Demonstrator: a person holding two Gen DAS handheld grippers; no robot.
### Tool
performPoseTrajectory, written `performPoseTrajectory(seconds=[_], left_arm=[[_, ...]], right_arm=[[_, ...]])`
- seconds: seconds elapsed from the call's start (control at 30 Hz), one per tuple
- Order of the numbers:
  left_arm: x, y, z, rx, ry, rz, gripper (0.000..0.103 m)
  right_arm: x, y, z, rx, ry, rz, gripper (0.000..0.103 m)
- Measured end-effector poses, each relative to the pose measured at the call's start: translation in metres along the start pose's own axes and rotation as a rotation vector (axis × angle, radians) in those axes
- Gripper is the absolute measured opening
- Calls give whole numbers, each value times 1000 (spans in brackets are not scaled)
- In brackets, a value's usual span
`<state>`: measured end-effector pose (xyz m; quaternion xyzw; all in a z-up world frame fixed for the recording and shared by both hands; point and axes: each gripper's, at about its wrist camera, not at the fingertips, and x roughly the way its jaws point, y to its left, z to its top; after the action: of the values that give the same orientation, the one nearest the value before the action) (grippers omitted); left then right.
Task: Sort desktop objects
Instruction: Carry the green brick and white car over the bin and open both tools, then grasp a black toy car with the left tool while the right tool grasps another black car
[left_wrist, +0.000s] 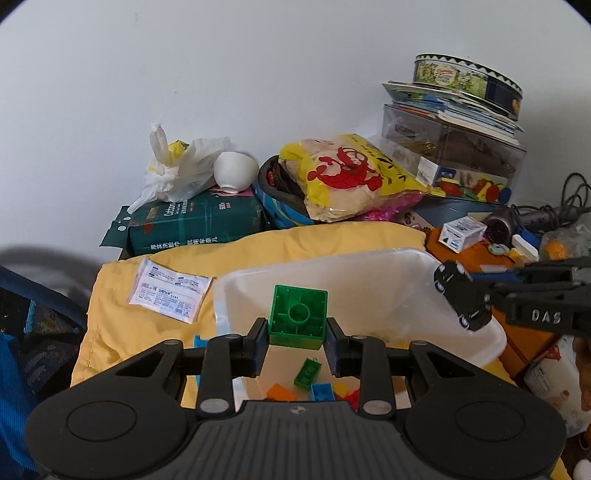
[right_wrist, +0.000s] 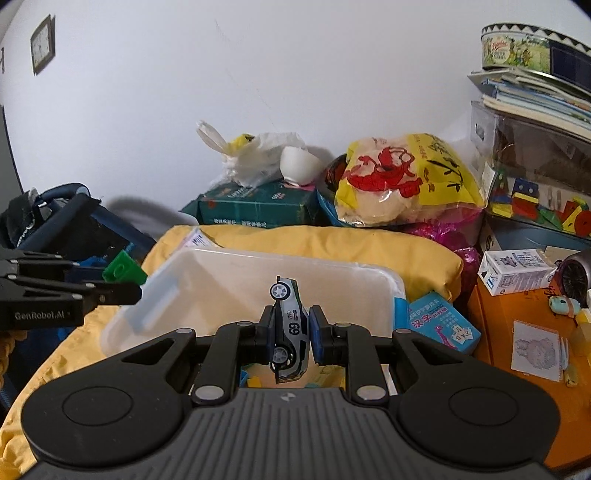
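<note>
My left gripper (left_wrist: 296, 341) is shut on a big green building brick (left_wrist: 298, 316) and holds it above the translucent white bin (left_wrist: 369, 266). Several small bricks (left_wrist: 314, 384) lie in the bin's bottom. My right gripper (right_wrist: 291, 334) is shut on a silver toy car (right_wrist: 290, 328) marked 69, held nose-up over the bin (right_wrist: 229, 273). In the left wrist view the right gripper (left_wrist: 491, 299) holds the car (left_wrist: 461, 299) at the bin's right rim. In the right wrist view the left gripper (right_wrist: 122, 284) shows at the left with the green brick (right_wrist: 123, 271).
The bin sits on a yellow cushion (left_wrist: 155, 332) with a white sachet (left_wrist: 170, 291). Behind are a green tissue pack (left_wrist: 192, 225), a white bowl (left_wrist: 234, 171), a yellow snack bag (left_wrist: 351, 173) and stacked boxes (left_wrist: 454, 147). A blue card box (right_wrist: 439, 325) and an orange surface (right_wrist: 517, 332) lie right.
</note>
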<state>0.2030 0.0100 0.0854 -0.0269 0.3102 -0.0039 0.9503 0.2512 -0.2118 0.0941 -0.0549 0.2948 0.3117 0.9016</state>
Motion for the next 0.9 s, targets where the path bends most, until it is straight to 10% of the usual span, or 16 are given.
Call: performPoseTrajectory(seconds=[0.1, 0.17, 0.5, 0.9], left_arm=[[8, 0, 2, -4, 16, 27, 59], [12, 2, -1, -11, 30, 44, 61], [-15, 9, -53, 29, 51, 8, 61], [-67, -11, -169, 23, 141, -57, 61]], right_arm=[[12, -2, 2, 7, 37, -9, 27], [17, -6, 3, 20, 57, -29, 57], [-12, -7, -31, 28, 48, -13, 57], [-64, 70, -166, -62, 231, 115, 63]])
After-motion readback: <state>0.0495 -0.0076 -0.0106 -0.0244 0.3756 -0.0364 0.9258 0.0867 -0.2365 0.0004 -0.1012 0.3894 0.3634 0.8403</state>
